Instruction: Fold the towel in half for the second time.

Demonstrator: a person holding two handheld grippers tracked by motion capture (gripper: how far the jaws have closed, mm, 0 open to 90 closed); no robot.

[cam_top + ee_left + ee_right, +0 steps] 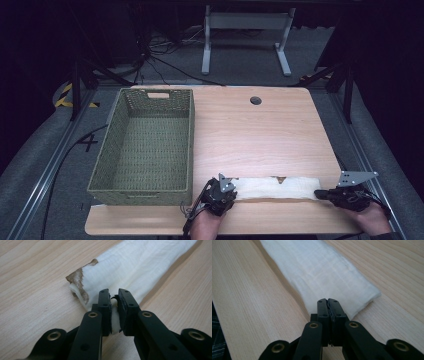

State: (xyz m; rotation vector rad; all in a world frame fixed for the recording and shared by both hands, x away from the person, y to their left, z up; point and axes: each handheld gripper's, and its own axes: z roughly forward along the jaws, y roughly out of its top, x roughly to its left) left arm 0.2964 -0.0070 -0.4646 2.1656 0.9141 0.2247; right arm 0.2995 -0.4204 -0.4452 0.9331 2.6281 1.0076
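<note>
A folded white cloth (276, 188) is laid flat along the near edge of the surface (250, 130), just right of the green basket (145, 147). The left hand-held gripper (220, 192) is held low at the cloth's basket-side end, jaws clamped on a bunched bit of the fabric (114, 315). The right hand-held gripper (325, 194) is kept level at the far end from the basket, jaws pressed together right at the cloth's edge (352, 300); whether fabric is actually pinched can't be told.

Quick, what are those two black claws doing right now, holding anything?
Left gripper: closed on one end of the folded white cloth.
Right gripper: closed, at the cloth's other end; grip not clear.
</note>
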